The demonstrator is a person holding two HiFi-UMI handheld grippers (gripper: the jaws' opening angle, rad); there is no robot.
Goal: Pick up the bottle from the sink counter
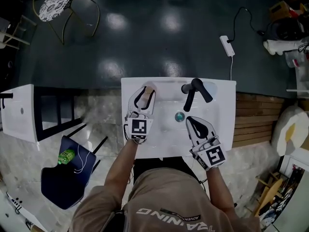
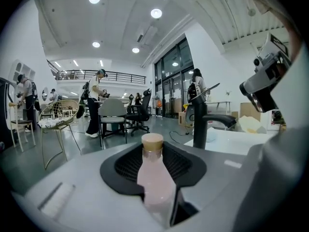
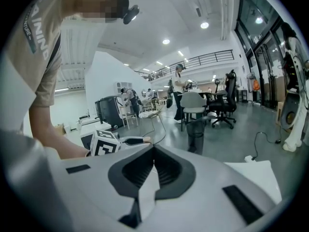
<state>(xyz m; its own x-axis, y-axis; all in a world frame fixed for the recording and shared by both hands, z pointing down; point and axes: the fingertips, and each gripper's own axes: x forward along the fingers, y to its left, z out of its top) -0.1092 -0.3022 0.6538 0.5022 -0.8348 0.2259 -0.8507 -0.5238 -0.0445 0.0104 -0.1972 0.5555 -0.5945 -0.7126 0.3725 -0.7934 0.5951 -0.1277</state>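
Fingers (image 2: 123,167) of the left gripper (image 1: 145,92) stood open around the pink bottle (image 2: 154,178), upright at the table's (image 1: 224,140) eleven o'clock and not yet lifted, while the right gripper (image 1: 189,120) hung closed and empty at five o'clock.

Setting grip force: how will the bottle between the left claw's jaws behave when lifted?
The bottle is tall, narrow and upright, so it may tip if one side of the left claw touches first. Its smooth, tapered body looks slippery and might slide. It seems rigid and small, probably light; fill unclear.
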